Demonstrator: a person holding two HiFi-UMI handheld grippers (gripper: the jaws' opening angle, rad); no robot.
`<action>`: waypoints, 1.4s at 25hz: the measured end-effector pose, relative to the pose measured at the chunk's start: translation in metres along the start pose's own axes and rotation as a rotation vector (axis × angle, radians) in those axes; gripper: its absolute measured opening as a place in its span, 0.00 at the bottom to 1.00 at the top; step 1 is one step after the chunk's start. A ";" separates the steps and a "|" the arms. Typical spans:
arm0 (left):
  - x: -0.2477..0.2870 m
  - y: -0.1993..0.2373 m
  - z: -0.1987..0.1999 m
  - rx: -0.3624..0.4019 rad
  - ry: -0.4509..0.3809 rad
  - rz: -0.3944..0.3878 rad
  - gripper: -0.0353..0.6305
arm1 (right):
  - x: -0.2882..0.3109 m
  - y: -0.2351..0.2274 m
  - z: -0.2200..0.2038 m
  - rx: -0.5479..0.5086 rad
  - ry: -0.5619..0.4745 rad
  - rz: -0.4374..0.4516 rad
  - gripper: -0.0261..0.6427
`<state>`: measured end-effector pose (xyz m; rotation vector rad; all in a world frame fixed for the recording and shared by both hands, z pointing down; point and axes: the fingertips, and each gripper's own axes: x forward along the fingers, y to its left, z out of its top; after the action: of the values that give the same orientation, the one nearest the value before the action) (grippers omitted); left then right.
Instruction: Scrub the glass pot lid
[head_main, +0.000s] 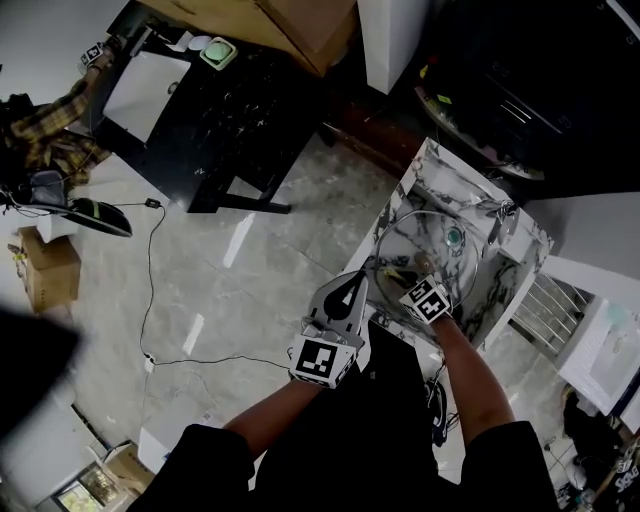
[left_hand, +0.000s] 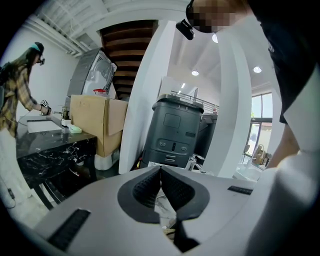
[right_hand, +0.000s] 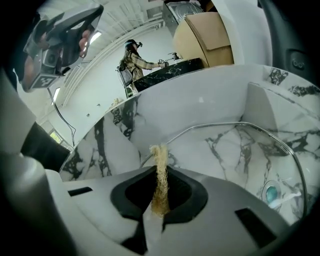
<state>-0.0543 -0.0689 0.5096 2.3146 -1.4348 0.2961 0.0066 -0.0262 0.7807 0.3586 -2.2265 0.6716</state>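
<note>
- The lid (head_main: 425, 245) was seen lying in the sink (head_main: 437, 160).
- A scrubber (right_hand: 159, 159) was clamped in the right gripper (right_hand: 159, 175), near the glass.
- The left gripper (left_hand: 160, 171) was held closed and empty, off the sink.
- Scrubbing was judged barely started; no suds were seen.
</note>
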 end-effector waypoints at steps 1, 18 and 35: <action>0.000 0.001 0.001 0.000 0.000 -0.001 0.08 | 0.001 -0.002 0.003 0.005 -0.004 -0.005 0.12; 0.013 0.000 0.003 -0.023 0.003 -0.043 0.08 | 0.002 -0.069 0.030 0.097 -0.070 -0.180 0.12; 0.011 -0.010 -0.004 -0.008 0.027 -0.072 0.08 | -0.021 -0.123 0.027 0.233 -0.132 -0.360 0.12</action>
<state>-0.0402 -0.0716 0.5153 2.3411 -1.3337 0.2997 0.0597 -0.1416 0.7938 0.9197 -2.1294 0.7268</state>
